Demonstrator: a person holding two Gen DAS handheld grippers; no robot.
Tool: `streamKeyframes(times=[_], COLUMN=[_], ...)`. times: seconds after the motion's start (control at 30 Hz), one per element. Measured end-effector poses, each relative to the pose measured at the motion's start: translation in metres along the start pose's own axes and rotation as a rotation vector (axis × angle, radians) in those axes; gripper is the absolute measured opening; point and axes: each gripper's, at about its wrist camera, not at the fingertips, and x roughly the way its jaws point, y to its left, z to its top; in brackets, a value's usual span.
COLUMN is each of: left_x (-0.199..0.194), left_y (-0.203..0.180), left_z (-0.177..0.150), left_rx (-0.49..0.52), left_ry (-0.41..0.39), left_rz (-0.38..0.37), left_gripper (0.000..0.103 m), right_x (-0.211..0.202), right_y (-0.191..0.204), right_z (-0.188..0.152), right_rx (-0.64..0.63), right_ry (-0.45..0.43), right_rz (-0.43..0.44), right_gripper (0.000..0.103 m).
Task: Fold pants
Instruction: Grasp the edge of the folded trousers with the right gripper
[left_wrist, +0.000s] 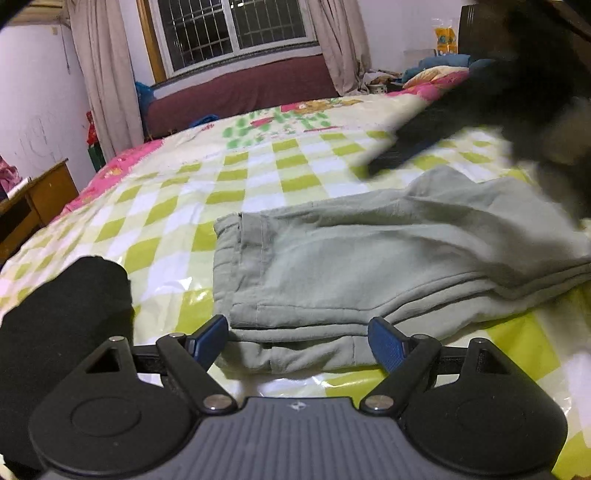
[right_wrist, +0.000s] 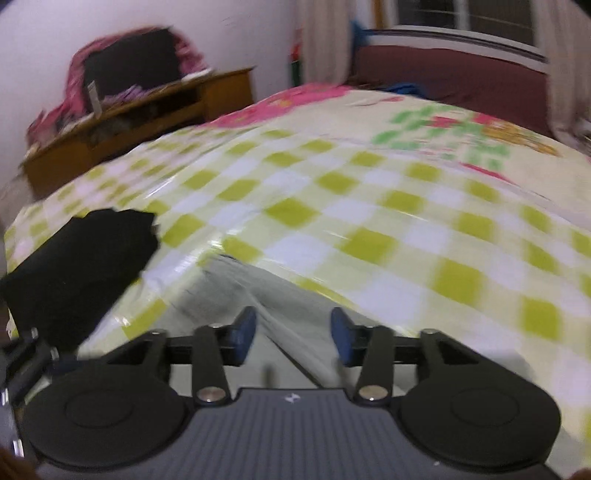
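Observation:
Pale grey-green pants (left_wrist: 369, 258) lie folded in layers on the checked bed cover, waistband end to the left. My left gripper (left_wrist: 298, 345) is open, its blue pads either side of the pants' near edge, holding nothing. In the right wrist view, blurred by motion, the pants (right_wrist: 236, 295) show just ahead of my right gripper (right_wrist: 293, 336), which is open and empty above the cloth. A dark blurred shape, seemingly the right gripper and arm (left_wrist: 480, 110), hangs over the pants' far right end in the left wrist view.
A black garment (left_wrist: 70, 306) lies on the bed at the left, also in the right wrist view (right_wrist: 81, 266). The green and white checked cover (left_wrist: 221, 177) spans the bed. A wooden desk (right_wrist: 140, 122) stands beyond the bed's left edge. A window seat (left_wrist: 240, 88) is at the back.

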Motion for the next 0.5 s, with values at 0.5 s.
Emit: streamKeyframes(times=[0.5], left_x=[0.015], left_y=[-0.073], left_z=[0.048], left_rx=[0.097], left_ry=[-0.037], left_rz=[-0.143], left_gripper=[0.095], right_x=[-0.086], right_y=[-0.174], right_z=[-0.144], right_rx=[0.76], right_ry=[0.002], right_rz=[0.109], right_gripper=[0.049])
